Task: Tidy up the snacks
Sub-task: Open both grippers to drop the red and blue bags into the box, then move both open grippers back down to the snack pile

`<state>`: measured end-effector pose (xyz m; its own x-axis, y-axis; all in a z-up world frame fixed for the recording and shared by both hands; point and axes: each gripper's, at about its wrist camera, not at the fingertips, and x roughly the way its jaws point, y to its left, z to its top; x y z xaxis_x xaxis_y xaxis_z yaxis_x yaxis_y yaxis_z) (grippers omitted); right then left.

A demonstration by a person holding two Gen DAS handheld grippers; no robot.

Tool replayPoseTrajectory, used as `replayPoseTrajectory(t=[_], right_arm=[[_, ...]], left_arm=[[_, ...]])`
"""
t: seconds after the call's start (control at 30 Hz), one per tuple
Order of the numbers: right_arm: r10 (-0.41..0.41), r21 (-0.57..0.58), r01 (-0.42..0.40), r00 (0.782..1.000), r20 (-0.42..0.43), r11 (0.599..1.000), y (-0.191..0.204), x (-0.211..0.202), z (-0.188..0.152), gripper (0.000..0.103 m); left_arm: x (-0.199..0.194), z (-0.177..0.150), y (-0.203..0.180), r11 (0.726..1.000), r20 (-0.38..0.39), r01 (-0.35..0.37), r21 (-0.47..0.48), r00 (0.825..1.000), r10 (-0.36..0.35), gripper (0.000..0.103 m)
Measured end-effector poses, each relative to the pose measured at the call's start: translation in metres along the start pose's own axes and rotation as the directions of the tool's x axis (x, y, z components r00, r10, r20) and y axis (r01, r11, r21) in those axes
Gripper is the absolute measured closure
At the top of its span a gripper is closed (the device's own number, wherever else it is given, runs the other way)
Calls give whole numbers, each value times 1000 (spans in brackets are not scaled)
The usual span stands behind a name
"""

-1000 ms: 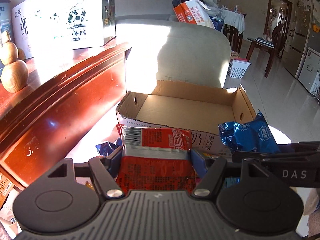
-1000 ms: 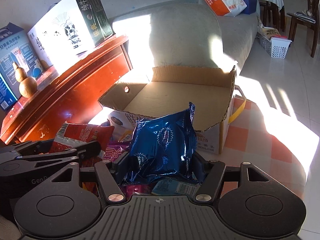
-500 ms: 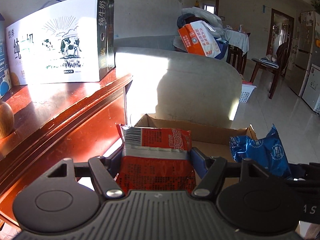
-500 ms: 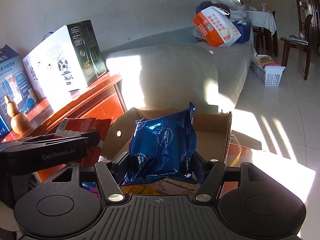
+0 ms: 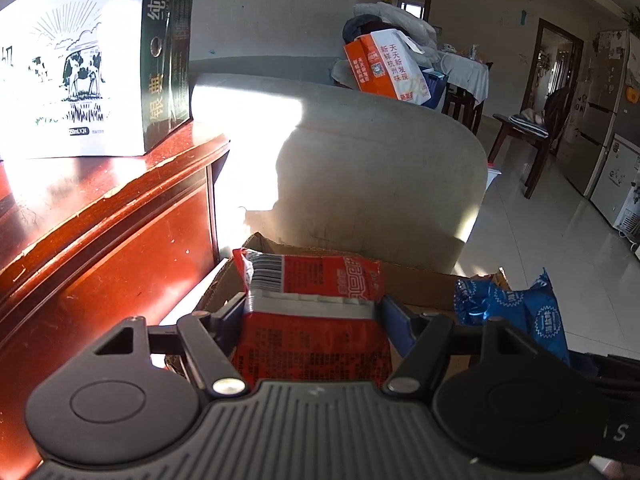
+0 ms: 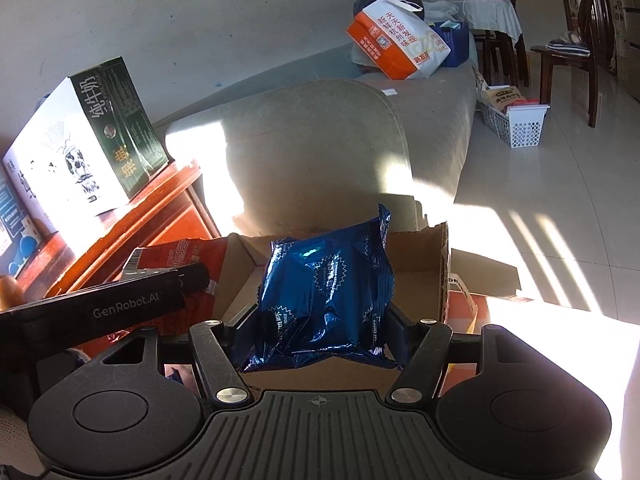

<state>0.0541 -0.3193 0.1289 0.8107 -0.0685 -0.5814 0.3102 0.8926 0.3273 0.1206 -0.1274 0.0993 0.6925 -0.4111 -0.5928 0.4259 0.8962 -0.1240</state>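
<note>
Two snack packets are being carried at once, one per gripper. The left gripper [image 5: 312, 312] is clamping a red snack packet [image 5: 316, 328] between its fingers, and the right gripper [image 6: 320, 320] is clamping a blue foil packet [image 6: 326, 292] in the same way. Both packets are hanging above the open cardboard box [image 6: 424, 264], which is standing on the floor between the red wooden desk [image 5: 120, 216] and the grey sofa [image 6: 320, 148].

Compared with one second ago, both views are showing far less of the box interior: the box has dropped toward the bottom of each view and the milk carton [image 5: 100, 64] on the desk is now filling the upper left. This indicates that both grippers have been raised and tilted upward with their loads.

Neither packet is resting in the box yet. Judging by the position over the box opening, the lift phase appears complete, and the remaining step is likely lowering and releasing each packet inside. The foil wrappers may slip or crumple under grip pressure, so release should be made close to the box floor.
</note>
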Motion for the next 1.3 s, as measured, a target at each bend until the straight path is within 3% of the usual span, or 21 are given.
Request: replayPoseTrajectory(t=[0.07, 0.1, 0.17, 0.23, 0.33, 0.53, 0.93, 1.3], right_arm=[[-8, 21, 8, 1000, -1, 1000, -4, 7, 0, 33], [-20, 32, 20, 1000, -3, 999, -6, 10, 0, 32], [-44, 56, 45, 999, -13, 997, -9, 12, 1, 23], [-36, 81, 38, 999, -24, 996, -12, 10, 2, 16], [-11, 85, 13, 1000, -28, 996, -12, 3, 2, 16], [44, 34, -42, 997, -60, 999, -2, -8, -6, 15], [109, -77, -125, 976, -186, 989, 15, -23, -32, 12], [115, -181, -172, 951, -287, 968, 17, -32, -66, 12]], left_arm=[[11, -2, -1, 1000, -20, 9, -8, 1000, -9, 30], [15, -4, -2, 1000, -31, -2, -6, 1000, 1, 22], [16, -6, -2, 1000, -42, -24, -18, 999, 23, 18], [12, -4, 2, 999, -52, 5, -36, 999, -7, 17], [-2, 1, 8, 999, -44, 11, -47, 999, -13, 10], [-26, -5, 23, 1000, -79, 7, -17, 997, -8, 9], [-50, -47, 52, 999, -195, -28, 25, 980, 32, 9], [-78, -89, 61, 995, -253, 18, 102, 967, 9, 9]])
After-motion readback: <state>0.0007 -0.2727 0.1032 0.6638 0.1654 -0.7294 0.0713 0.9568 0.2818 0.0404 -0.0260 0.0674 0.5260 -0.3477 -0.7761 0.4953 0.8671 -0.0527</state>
